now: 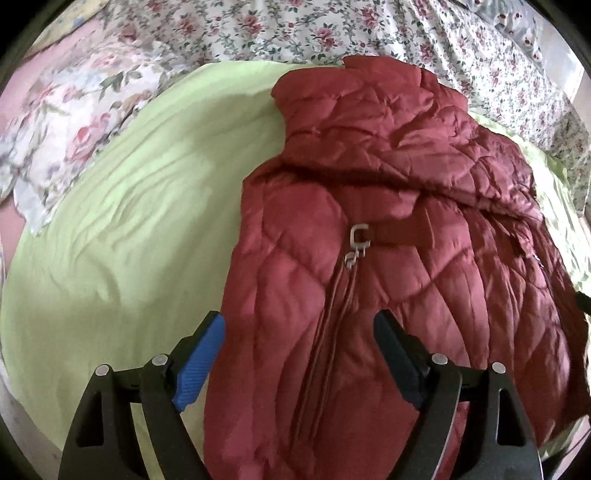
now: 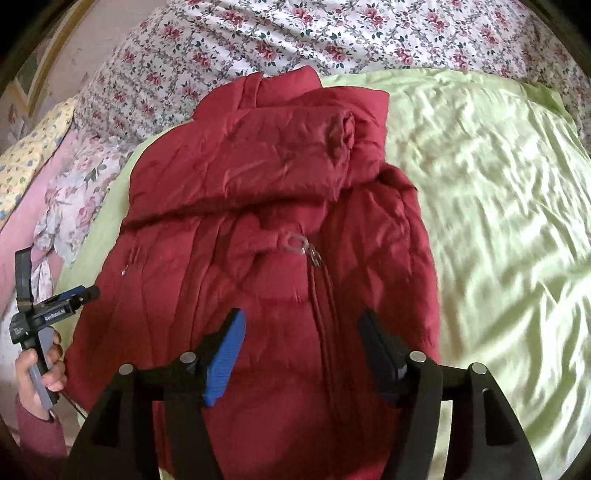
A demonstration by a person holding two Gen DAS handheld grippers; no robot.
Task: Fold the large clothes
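Observation:
A dark red quilted jacket (image 1: 388, 229) (image 2: 258, 221) lies front up on a light green sheet (image 1: 129, 221) (image 2: 498, 221), zipped, with a metal zip pull (image 1: 356, 245) (image 2: 299, 245) near the chest. A sleeve (image 2: 258, 158) lies folded across its upper part. My left gripper (image 1: 299, 319) hovers open over the jacket's lower left side, nothing between its blue pads. My right gripper (image 2: 303, 315) stands open above the zip line, also empty. In the right wrist view the left gripper (image 2: 88, 293) shows at the jacket's left edge, held by a hand (image 2: 40, 373).
A floral bedspread (image 1: 295, 29) (image 2: 332, 37) covers the bed beyond the green sheet. Crumpled floral and pink bedding (image 1: 55, 129) (image 2: 66, 206) lies left of the jacket. Wide bare green sheet stretches to the jacket's right in the right wrist view.

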